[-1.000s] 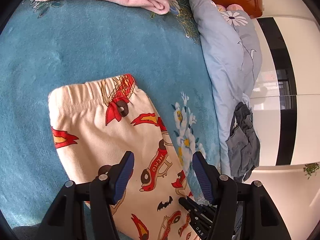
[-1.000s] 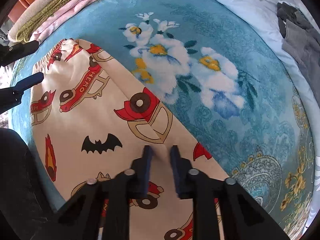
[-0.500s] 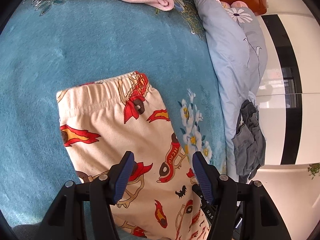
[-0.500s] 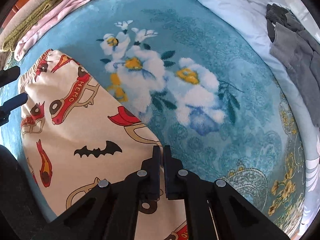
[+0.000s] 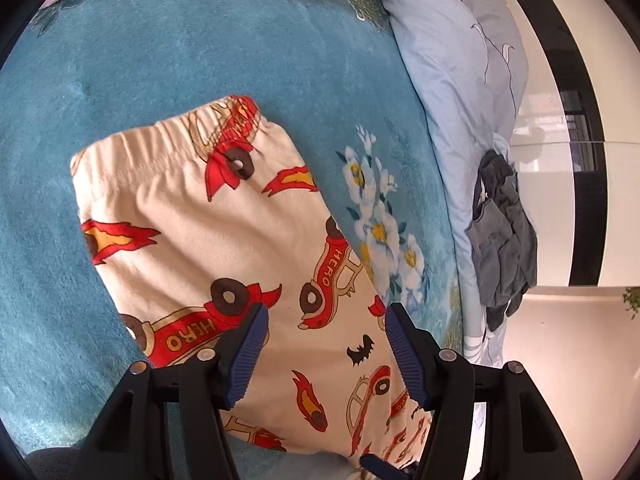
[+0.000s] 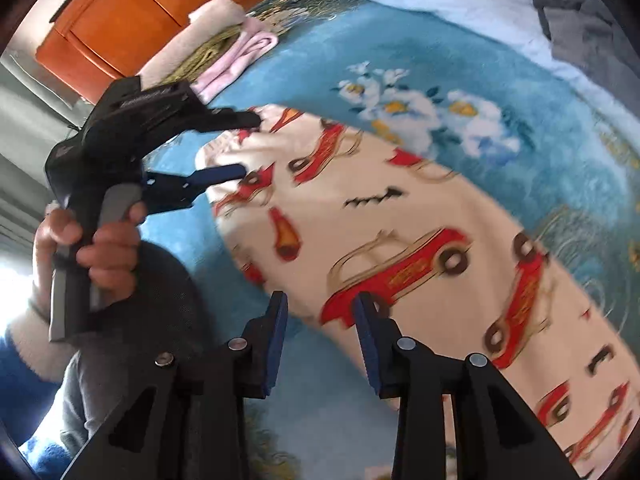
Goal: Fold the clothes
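Cream children's trousers [image 5: 224, 224] printed with red cars and flames lie flat on the blue floral blanket [image 5: 160, 48], elastic waistband at the far end. My left gripper [image 5: 326, 316] hovers open over the middle of the trousers with nothing between its fingers. It also shows in the right wrist view as the left gripper [image 6: 248, 144], near the waistband. My right gripper [image 6: 320, 304] is above the near edge of the trousers [image 6: 400, 216]. Its jaws are opening and hold no cloth.
A folded pink and cream stack [image 6: 236, 48] lies at the blanket's far end, in front of orange wooden furniture [image 6: 120, 12]. A light blue duvet [image 5: 452, 60] runs along the right side with a crumpled grey garment [image 5: 500, 240] on it. A person's hand [image 6: 108, 248] grips the left tool.
My right gripper let go of the trousers' fabric, opened, lifted and swung left, bringing the left gripper and hand into its view. The left gripper stayed open above the trousers.
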`<state>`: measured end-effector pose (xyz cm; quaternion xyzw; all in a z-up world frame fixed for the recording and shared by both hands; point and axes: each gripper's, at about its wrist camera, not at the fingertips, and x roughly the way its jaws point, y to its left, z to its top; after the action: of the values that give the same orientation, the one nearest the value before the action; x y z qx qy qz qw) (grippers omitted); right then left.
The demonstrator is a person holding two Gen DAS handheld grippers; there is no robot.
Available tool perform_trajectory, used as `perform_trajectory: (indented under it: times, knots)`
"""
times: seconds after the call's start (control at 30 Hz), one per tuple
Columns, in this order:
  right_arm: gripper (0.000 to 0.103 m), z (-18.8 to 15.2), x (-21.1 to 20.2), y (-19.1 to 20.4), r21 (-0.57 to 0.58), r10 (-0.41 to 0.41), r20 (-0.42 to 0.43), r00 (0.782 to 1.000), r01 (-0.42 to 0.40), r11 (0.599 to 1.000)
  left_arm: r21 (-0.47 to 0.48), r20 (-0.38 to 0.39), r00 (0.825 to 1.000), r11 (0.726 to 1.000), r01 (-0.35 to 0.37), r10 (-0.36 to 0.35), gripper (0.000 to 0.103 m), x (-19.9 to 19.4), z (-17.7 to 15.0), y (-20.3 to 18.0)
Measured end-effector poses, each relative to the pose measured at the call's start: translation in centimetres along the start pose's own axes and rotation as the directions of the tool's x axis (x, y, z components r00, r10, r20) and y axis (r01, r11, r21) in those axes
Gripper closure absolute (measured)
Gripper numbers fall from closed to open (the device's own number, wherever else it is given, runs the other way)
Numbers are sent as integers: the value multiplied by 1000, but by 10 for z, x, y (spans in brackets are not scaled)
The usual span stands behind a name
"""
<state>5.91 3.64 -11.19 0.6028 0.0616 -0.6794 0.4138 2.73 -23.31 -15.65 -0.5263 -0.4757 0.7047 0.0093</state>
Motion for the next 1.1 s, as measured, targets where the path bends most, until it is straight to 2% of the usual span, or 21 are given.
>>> perform_trajectory:
  times: [0.1, 0.17, 0.27, 0.4, 0.47, 0.53, 0.63, 0.73, 0.83, 0.93, 1.0, 1.1]
  knots:
    - [62, -10, 20, -1, 53, 6, -27, 1000, -4, 999, 29, -38, 999, 999, -15, 16, 38, 2, -5, -5]
    - [63, -12, 25, -4, 71, -4, -34, 999, 7, 997, 41, -83, 995, 998, -55, 58, 38, 7, -7, -5]
    - [63, 2, 19, -15, 71, -79, 18, 997, 78, 994, 42, -121, 986, 993, -111, 115, 38, 16, -10, -3]
    - [62, 30, -1, -38, 136, -185, 117, 976, 169, 976, 35, -123, 980, 988, -152, 155, 38, 19, -11, -2]
    - [62, 40, -5, -46, 184, -160, 112, 981, 138, 973, 25, -130, 979, 988, -153, 155, 38, 20, -11, 1]
    - [62, 41, -9, -40, 171, -111, 110, 988, 92, 981, 5, -129, 981, 990, -143, 142, 38, 19, -10, 4]
    - [62, 28, -7, -14, 48, -35, 82, 996, 31, 998, 2, -128, 982, 990, -141, 140, 38, 19, -9, 4]
    - [62, 9, 4, 0, -12, 41, 4, 999, -41, 999, 5, -126, 982, 990, -144, 143, 37, 19, -9, 3]
    - [62, -4, 18, -2, -17, -13, -37, 999, 12, 1000, 8, -125, 981, 989, -146, 145, 37, 20, -8, 2]
    - [62, -4, 23, -11, 6, -66, 8, 998, 66, 998, 11, -124, 981, 989, -148, 148, 37, 20, -7, 1]
    - [57, 0, 28, -14, 17, -78, 25, 997, 78, 997, 4, -118, 982, 989, -146, 145, 37, 19, -7, 1]
    - [56, 8, 25, -8, -14, -105, 75, 992, 106, 994, -8, -103, 984, 989, -144, 143, 37, 17, -6, 2]
